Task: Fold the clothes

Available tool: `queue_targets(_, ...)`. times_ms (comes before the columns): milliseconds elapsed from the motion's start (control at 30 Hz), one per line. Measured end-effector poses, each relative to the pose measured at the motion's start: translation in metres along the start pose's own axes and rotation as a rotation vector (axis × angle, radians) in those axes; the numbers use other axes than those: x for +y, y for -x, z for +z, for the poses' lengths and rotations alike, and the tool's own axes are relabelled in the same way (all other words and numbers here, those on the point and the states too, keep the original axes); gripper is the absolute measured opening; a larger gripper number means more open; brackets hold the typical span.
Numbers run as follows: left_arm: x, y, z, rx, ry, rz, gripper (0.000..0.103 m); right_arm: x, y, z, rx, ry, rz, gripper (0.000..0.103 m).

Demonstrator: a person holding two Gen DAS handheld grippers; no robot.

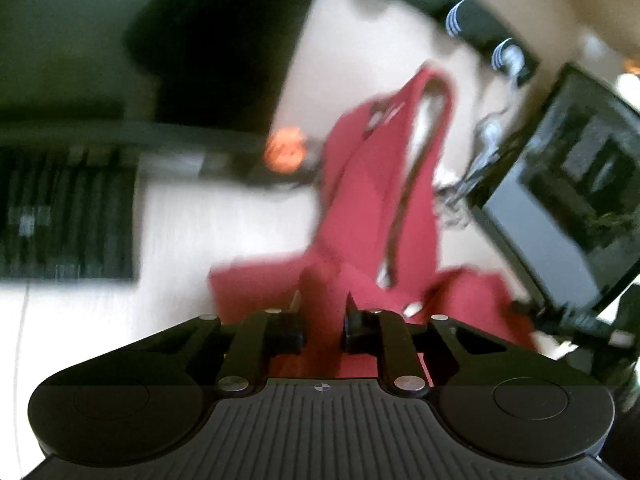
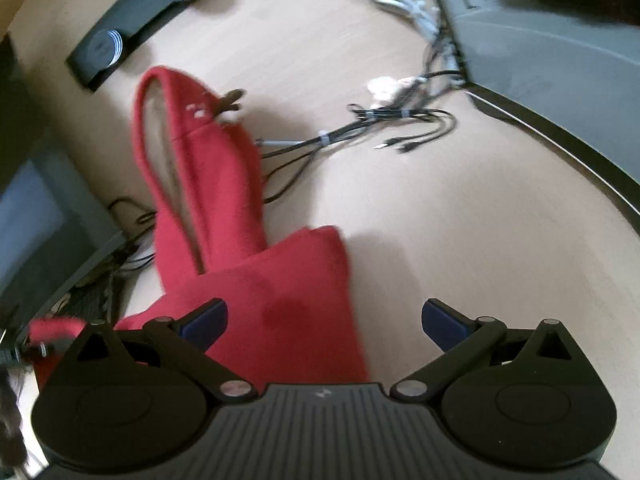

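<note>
We start with the pale wood worktop (image 2: 460, 220), which carries everything here. At its edges sit a dark monitor (image 1: 568, 200) and a black keyboard (image 1: 68, 216). A long black bar with white-ringed discs (image 2: 132, 20) lies along the far side, and a bundle of black and white cables (image 2: 384, 120) trails across the middle.

The task's thing is a red garment (image 2: 248, 264), apparently a sleeveless top with a strap loop at its far end. It lies stretched along the worktop, its near end bunched between the two claws. We judge it light, soft and limp, so it will sag and crease wherever it is unsupported. It looks best taken at a hem corner or at the shoulder strap, pinching both layers. A small patch near the strap (image 2: 196, 110) shows white marks, but they are too blurred for us to read.

The left claw (image 1: 322, 300) is clamped on a fold of the red fabric. The right claw (image 2: 324, 320) stands wide apart, with cloth beside one finger but nothing pinched.
</note>
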State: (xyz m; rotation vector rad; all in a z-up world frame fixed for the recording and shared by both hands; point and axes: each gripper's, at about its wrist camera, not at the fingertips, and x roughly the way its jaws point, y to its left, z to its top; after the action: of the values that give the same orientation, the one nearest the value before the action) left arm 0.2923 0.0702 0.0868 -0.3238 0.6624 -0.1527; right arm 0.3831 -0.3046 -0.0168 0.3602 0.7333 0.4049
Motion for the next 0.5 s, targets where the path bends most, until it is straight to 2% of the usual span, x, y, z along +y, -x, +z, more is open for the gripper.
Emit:
queue_targets(133, -0.027, 0.029, 0.023, -0.136, -0.176, 0.000, 0.017, 0.020, 0.018, 0.003, -0.070, 0.078, 0.028, 0.103)
queue_targets(200, -0.017, 0.010, 0.016, -0.098, -0.210, 0.087, 0.018, 0.024, 0.022, 0.002, -0.088, 0.113, 0.000, 0.103)
queue_targets(267, 0.002, -0.016, 0.000, -0.023, -0.198, 0.170, 0.022, 0.028, 0.019, -0.002, -0.085, 0.158, -0.058, 0.103)
queue_targets(300, 0.015, -0.031, -0.011, 0.024, -0.182, 0.206, 0.027, 0.029, 0.014, -0.006, -0.066, 0.193, -0.103, 0.103)
queue_targets(367, 0.033, -0.044, -0.026, 0.056, -0.162, 0.251, 0.040, 0.031, 0.004, -0.015, -0.029, 0.262, -0.194, 0.103)
queue_targets(433, 0.046, -0.038, -0.025, 0.036, -0.096, 0.258, 0.063, 0.029, -0.006, -0.026, -0.001, 0.330, -0.299, 0.103)
queue_targets(500, 0.051, -0.026, -0.020, 0.009, -0.046, 0.257, 0.067, 0.026, -0.014, -0.036, 0.023, 0.393, -0.397, 0.103)
